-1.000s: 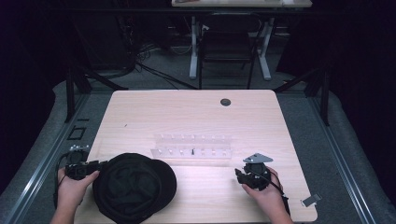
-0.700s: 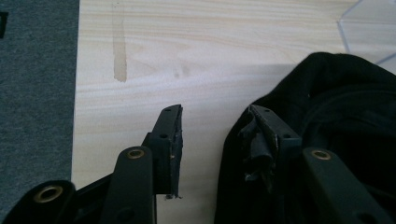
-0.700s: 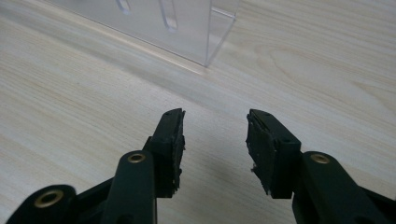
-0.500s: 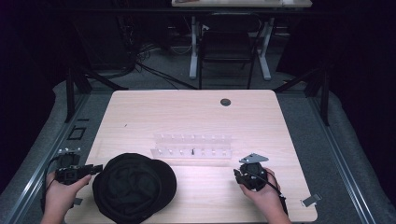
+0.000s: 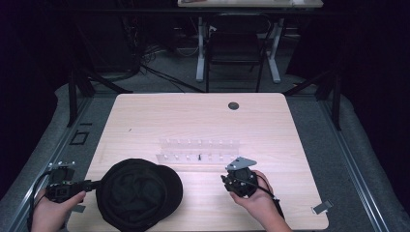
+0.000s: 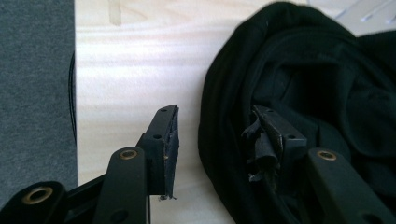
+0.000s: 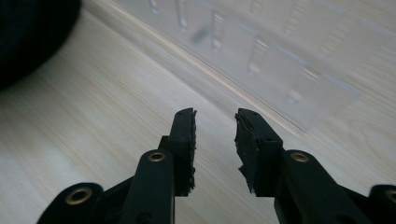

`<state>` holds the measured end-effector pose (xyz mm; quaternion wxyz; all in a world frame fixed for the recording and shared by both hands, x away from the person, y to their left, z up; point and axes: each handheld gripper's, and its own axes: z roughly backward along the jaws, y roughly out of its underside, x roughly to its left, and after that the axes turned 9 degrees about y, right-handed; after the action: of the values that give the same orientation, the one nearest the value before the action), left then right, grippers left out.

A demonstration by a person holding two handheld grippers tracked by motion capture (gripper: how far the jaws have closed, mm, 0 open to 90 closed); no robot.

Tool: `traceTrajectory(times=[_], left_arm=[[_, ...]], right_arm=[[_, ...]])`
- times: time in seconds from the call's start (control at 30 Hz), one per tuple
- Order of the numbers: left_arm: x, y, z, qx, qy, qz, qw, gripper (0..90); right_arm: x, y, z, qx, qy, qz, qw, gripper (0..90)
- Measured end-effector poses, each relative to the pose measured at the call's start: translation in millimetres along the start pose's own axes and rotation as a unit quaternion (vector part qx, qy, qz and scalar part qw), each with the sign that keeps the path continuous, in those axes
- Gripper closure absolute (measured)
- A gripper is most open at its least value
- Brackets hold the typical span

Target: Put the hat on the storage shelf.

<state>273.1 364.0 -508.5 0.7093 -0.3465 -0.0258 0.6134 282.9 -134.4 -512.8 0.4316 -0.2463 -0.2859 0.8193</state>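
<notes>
Left hand (image 5: 48, 212): at the table's near-left corner, forearm coming in from the bottom edge, holding its tool level and aimed right.
Left gripper (image 5: 92, 184): jaws spread wide, having just been opening; in the left gripper view one worn rubber pad (image 6: 170, 149) stands over bare wood, the other lies against the hat's fabric, with the rim edge in the gap and no pad pressing on it.
Black hat (image 5: 139, 193): soft, dark, round cloth, crumpled in folds, lying on the near-left part of the table.
Table (image 5: 193, 121): pale wood grain, rounded corners.
Clear plastic rack (image 5: 198, 151): transparent, long, with rows of small slots, at the table's middle, beyond the hat.
Right hand (image 5: 256, 198): near the front edge, right of centre, wrist tilted up.
Right gripper (image 7: 215, 140): jaws partly apart, having just been closing, nothing between them; it points at the rack.
</notes>
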Motion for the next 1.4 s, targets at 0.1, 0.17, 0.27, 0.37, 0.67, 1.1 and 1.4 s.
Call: traceTrajectory(times=[0.1, 0.17, 0.27, 0.37, 0.67, 1.1, 1.4], left_arm=[[-0.9, 4.5, -3.5, 0.012, -0.006, -0.005, 0.9999, 53.7], [-0.3, 6.1, -4.9, 0.018, -0.006, -0.005, 0.9998, 54.0], [0.4, 7.8, -7.7, 0.017, -0.005, -0.003, 0.9998, 54.4], [2.5, 9.7, -10.7, 0.02, -0.001, 0.004, 0.9998, 57.4], [5.1, 10.8, -14.1, 0.038, 0.025, 0.009, 0.9989, 74.4], [-5.5, 3.3, -10.8, 0.048, 0.021, -0.013, 0.9985, 83.6], [-7.8, 1.4, -6.0, 0.046, 0.032, -0.012, 0.9983, 83.6]], right_arm=[[11.1, -8.2, -1.7, 0.006, -0.024, 0.002, 0.9997, 77.3], [16.6, -11.8, -2.7, 0.012, -0.031, 0.014, 0.9993, 83.6], [26.6, -16.8, -7.0, 0.023, -0.033, 0.042, 0.9983, 89.8], [34.4, -21.2, -12.3, 0.024, -0.041, 0.05, 0.9976, 89.9], [52.0, -33.2, -11.2, 0.002, -0.08, 0.052, 0.9955, 86.9], [82.5, -51.7, -10.6, -0.012, -0.134, 0.076, 0.988, 89.9], [98.0, -45.0, -26.9, -0.001, -0.136, 0.091, 0.9865, 90.0]])
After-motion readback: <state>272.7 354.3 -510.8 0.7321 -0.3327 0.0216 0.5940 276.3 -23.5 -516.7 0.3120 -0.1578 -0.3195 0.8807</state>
